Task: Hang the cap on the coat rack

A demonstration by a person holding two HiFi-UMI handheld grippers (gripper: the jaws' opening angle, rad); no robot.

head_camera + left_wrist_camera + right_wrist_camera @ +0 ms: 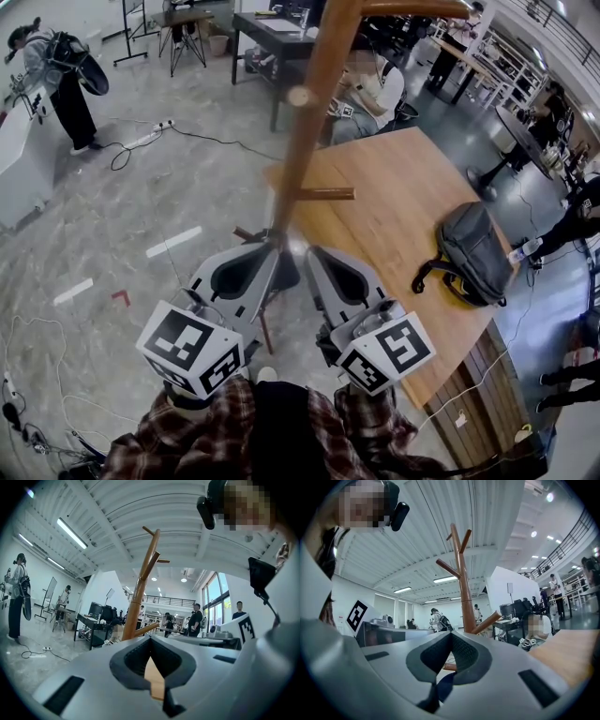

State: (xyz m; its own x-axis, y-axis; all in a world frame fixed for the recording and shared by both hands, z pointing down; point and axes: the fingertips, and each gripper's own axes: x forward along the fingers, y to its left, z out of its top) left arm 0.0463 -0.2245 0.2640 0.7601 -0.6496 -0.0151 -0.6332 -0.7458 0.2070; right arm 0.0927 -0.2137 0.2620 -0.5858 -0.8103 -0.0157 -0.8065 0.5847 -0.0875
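Note:
The wooden coat rack point(314, 103) rises right in front of me, its pole close past both gripper tips. Its bare pegs branch overhead in the left gripper view point(140, 588) and the right gripper view point(462, 588). No cap shows in any view. My left gripper point(275, 247) points at the pole's foot, its jaws meeting at the tip point(150, 638) with nothing between them. My right gripper point(312, 251) sits just right of the pole, also shut and empty point(451, 633). A short peg point(326, 194) sticks out to the right above it.
A wooden table point(403, 187) stands right of the rack with a grey backpack point(473, 251) on it. A person sits at a dark table point(272, 33) behind. Another person stands far left point(56, 75). Cables point(141, 141) trail over the floor.

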